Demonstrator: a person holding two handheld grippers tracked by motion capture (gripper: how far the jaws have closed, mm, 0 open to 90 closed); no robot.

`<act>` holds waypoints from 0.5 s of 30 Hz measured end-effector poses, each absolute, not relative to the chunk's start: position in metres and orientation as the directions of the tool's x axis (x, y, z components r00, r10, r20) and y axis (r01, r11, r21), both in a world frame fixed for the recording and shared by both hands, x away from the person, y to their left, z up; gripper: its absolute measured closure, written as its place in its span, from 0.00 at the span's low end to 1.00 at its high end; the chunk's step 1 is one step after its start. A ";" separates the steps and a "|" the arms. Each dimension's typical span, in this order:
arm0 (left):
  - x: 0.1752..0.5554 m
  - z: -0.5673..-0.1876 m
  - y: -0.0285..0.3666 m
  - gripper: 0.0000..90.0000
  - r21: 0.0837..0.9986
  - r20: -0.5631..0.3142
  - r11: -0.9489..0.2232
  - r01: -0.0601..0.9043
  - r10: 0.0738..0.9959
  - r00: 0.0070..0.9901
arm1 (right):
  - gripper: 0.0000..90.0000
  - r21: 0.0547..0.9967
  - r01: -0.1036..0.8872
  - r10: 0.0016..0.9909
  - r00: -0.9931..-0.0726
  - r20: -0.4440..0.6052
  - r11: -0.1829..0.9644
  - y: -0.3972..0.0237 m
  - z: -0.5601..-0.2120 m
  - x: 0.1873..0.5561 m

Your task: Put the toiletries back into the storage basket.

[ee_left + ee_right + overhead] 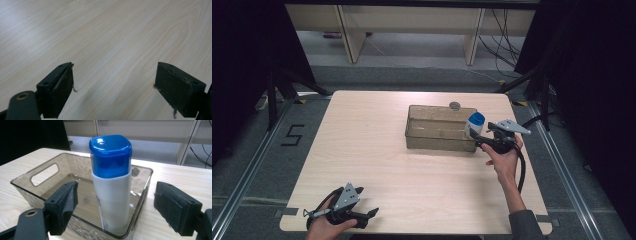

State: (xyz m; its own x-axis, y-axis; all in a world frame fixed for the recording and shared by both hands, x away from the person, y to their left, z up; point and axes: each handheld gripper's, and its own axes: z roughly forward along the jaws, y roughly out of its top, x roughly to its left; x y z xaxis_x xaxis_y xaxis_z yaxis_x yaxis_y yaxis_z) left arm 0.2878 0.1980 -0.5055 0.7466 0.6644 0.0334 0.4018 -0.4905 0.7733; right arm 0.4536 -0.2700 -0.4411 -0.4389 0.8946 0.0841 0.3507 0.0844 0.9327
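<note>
A white bottle with a blue cap (475,122) stands upright inside the right end of a clear plastic bin (437,141) on the wooden table. In the right gripper view the bottle (111,182) rises just behind the bin's near wall (22,183). My right gripper (116,187) is open, one jaw on each side of the bottle, neither touching it. In the high view the right gripper (479,139) sits at the bin's right end. My left gripper (367,217) rests open near the table's front left edge, with bare wood between its jaws (115,67).
A small round grey object (455,105) lies on the table just behind the bin. The bin has a cut-out handle (44,173) in its far end wall. Bare tabletop (362,145) spreads left of the bin. Dark curtains and stands flank the table.
</note>
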 end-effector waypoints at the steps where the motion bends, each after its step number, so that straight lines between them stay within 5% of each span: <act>1: 0.288 -0.505 0.198 0.17 0.771 0.037 -0.496 0.399 0.661 0.750 | 0.22 0.933 0.351 0.895 -0.438 0.087 0.081 -0.270 -0.441 0.453; 15: 0.288 -0.506 0.198 0.17 0.772 0.037 -0.493 0.402 0.665 0.746 | 0.20 0.929 0.364 0.899 -0.426 0.100 0.070 -0.269 -0.436 0.445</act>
State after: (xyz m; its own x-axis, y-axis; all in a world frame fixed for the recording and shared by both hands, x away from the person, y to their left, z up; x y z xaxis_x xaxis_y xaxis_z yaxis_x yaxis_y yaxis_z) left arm 0.2882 0.1984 -0.5060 0.7455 0.6655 0.0373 0.4017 -0.4933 0.7716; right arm 0.4451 -0.2686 -0.4356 -0.4262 0.8991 0.0999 0.3643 0.0695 0.9287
